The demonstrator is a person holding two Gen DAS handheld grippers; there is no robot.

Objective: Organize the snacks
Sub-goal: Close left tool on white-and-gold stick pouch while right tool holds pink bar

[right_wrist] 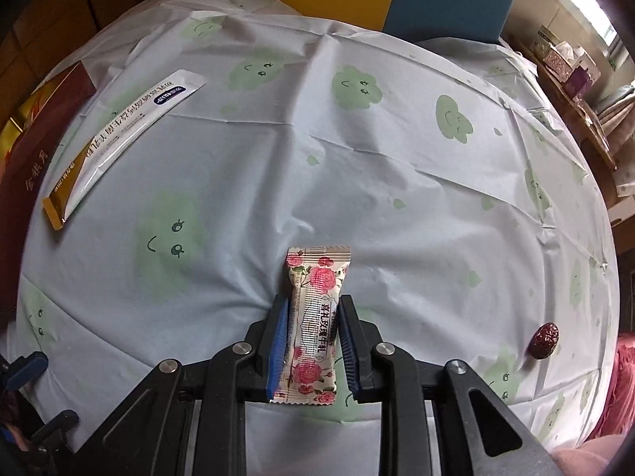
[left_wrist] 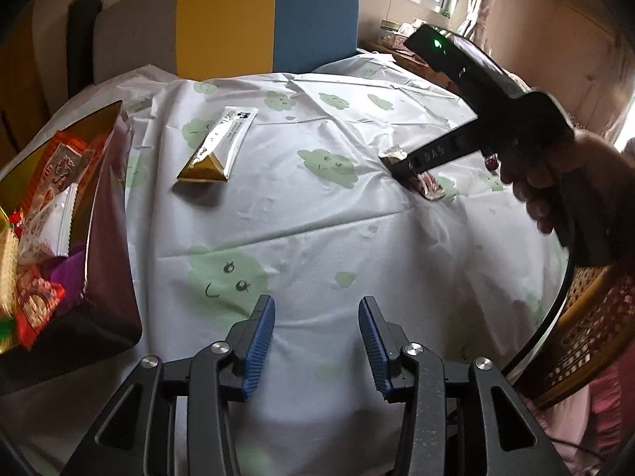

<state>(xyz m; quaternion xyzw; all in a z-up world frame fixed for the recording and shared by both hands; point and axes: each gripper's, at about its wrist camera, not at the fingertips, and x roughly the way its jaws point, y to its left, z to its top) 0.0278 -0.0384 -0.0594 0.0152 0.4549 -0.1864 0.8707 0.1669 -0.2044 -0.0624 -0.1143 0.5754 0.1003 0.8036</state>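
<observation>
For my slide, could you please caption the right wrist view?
Right tongs closing around a rose-printed candy wrapper on the cloud-patterned white tablecloth.

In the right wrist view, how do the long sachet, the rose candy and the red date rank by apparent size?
1. long sachet
2. rose candy, though it looks enlarged by nearness between the right gripper fingers, so this order is unsure
3. red date, clearly smallest

I see a rose-print candy packet (right_wrist: 313, 325) lying flat lengthwise between my right fingers (right_wrist: 278, 341); a white-gold sachet (right_wrist: 119, 135) lies far left.
</observation>
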